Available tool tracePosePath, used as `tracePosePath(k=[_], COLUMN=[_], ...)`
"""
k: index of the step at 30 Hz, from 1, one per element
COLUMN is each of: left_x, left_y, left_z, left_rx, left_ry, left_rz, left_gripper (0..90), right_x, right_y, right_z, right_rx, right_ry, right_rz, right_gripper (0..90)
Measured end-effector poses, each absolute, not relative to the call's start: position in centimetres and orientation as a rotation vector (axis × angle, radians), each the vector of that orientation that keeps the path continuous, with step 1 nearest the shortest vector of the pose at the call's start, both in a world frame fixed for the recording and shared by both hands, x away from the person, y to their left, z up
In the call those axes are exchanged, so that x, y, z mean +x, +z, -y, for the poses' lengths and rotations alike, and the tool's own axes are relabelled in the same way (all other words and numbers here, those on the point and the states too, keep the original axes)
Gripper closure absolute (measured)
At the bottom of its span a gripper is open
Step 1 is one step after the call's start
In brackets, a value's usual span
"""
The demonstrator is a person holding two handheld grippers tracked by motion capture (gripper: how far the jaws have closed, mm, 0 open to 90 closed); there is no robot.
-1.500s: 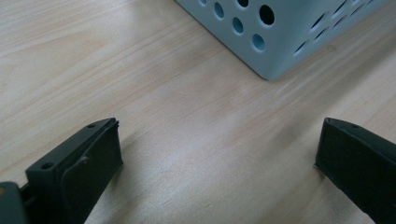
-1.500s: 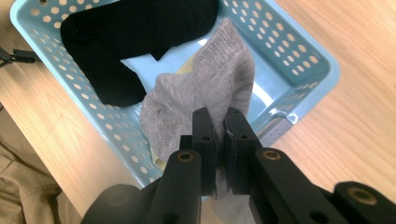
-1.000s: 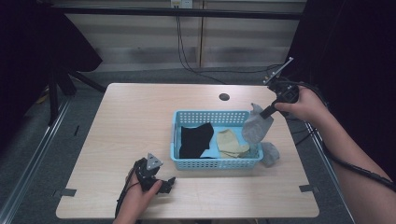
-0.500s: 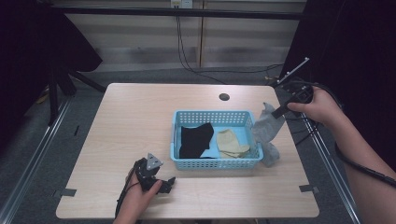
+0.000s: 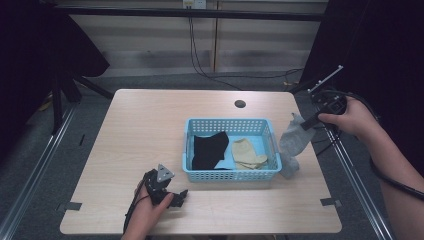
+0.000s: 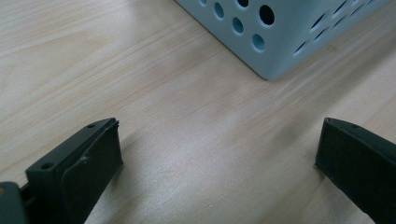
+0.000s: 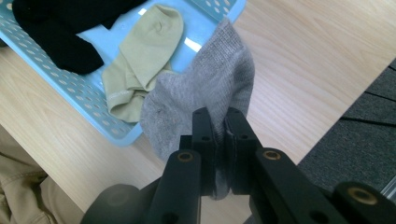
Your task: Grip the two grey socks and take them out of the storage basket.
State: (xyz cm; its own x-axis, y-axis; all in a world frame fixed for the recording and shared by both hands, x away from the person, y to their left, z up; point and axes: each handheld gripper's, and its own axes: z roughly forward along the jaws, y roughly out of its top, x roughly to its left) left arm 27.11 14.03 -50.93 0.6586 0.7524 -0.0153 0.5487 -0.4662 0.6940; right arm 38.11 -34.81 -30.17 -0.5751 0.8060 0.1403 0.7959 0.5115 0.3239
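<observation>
A grey sock (image 5: 292, 145) (image 7: 205, 100) hangs just right of the blue basket (image 5: 272, 146), its toe near the table. My right gripper (image 5: 305, 125) (image 7: 219, 135) is shut on the sock's upper end, above the table's right edge. In the basket lie a black sock (image 5: 207, 150) (image 7: 60, 28) and a pale yellow-green sock (image 5: 247, 152) (image 7: 140, 60). My left gripper (image 5: 176, 197) (image 6: 219, 154) rests on the table near the front edge, left of the basket, jaws wide apart with bare wood between them. A corner of the basket (image 6: 280, 32) lies ahead of it.
The wooden table (image 5: 150, 130) has a round cable hole (image 5: 240, 104) at the back. Tape marks sit at the front corners (image 5: 330, 202). Grey floor and metal rails (image 5: 30, 165) flank the table. Cables trail from both grippers.
My right gripper has carried the grey sock rightward, from over the basket's right rim to outside it. The left gripper has stayed put.
</observation>
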Motion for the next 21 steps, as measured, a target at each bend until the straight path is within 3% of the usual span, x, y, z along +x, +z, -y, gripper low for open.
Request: tracePosePath(k=[9, 21], left_x=[27.1, 27.1], left_y=[-50.9, -51.0], left_z=[-14.0, -14.0], left_rx=[2.191, 2.187], left_ry=[0.385, 0.387], left_rz=[-1.002, -1.001], left_gripper=[0.0, 0.0], right_x=[37.7, 38.5], right_y=[-31.7, -37.9], right_z=[36.1, 35.7], right_rx=[1.470, 1.516], right_ry=[0.537, 0.488], right_rz=[-2.704, -2.746], right_gripper=[84.1, 83.6])
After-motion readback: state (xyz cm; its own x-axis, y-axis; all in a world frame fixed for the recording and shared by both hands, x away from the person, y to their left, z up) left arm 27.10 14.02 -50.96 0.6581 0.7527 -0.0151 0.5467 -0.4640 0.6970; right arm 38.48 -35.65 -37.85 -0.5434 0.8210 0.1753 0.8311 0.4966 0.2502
